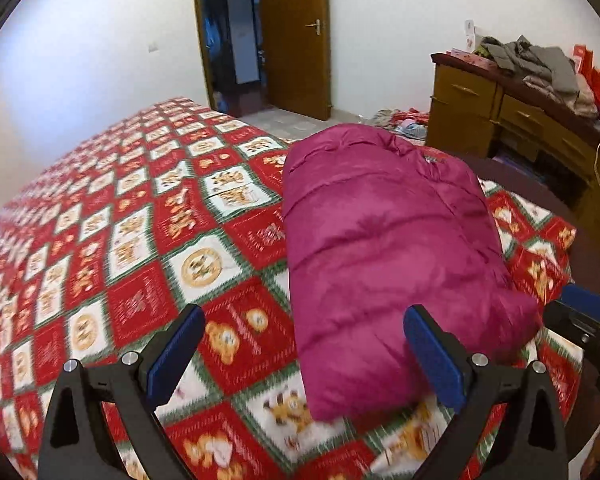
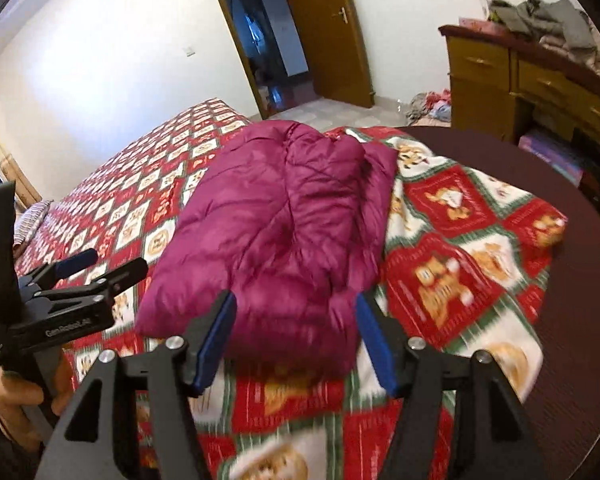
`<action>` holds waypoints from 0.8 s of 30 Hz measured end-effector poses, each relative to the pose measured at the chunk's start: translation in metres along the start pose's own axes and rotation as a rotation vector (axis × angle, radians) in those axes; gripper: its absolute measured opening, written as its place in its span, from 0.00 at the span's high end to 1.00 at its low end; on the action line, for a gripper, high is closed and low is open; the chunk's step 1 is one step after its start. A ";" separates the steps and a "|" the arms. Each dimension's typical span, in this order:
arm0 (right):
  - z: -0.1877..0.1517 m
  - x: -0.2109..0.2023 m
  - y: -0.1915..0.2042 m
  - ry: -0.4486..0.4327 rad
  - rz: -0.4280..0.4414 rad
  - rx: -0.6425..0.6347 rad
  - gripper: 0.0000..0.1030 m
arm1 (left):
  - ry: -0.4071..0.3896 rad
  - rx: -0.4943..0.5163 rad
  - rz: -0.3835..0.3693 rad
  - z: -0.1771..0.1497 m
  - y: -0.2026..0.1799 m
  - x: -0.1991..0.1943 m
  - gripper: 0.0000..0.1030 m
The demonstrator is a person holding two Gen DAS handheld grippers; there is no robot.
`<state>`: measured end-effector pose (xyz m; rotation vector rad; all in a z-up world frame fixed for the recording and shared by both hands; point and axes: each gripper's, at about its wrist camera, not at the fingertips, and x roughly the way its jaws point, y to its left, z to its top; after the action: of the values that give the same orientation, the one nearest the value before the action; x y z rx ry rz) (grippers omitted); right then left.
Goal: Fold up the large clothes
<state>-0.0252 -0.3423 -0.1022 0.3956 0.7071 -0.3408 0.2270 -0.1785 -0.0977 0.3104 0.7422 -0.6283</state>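
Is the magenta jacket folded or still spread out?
Folded. The magenta jacket lies as a compact puffy bundle on the bedspread, no sleeves sticking out.

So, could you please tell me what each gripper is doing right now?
Left gripper: open, holding nothing.
Right gripper: open, holding nothing; the purple jacket lies ahead.

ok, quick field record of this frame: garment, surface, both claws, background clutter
garment: magenta puffer jacket, folded into a compact bundle, lying flat
surface: bed with red, white and green patterned bedspread
garment position: near the bed edge on the dresser side
left claw: open, nothing held, clear of the jacket
right claw: open, nothing held, pointing at the jacket's near end
background: wooden dresser with piled clothes on top; wooden door ajar
image quality: motion blur in both views
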 end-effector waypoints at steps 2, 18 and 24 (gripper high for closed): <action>-0.007 -0.009 -0.003 -0.024 -0.016 0.003 0.25 | -0.007 -0.001 0.028 -0.009 -0.007 -0.012 0.02; -0.038 -0.066 0.006 -0.176 -0.075 0.033 0.23 | -0.093 -0.039 0.104 -0.037 -0.017 -0.095 0.02; -0.035 -0.113 0.022 -0.306 -0.080 0.009 0.11 | -0.213 -0.047 0.107 -0.032 -0.020 -0.138 0.02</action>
<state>-0.1152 -0.2885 -0.0440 0.3149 0.4223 -0.4692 0.1194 -0.1207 -0.0227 0.2344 0.5316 -0.5328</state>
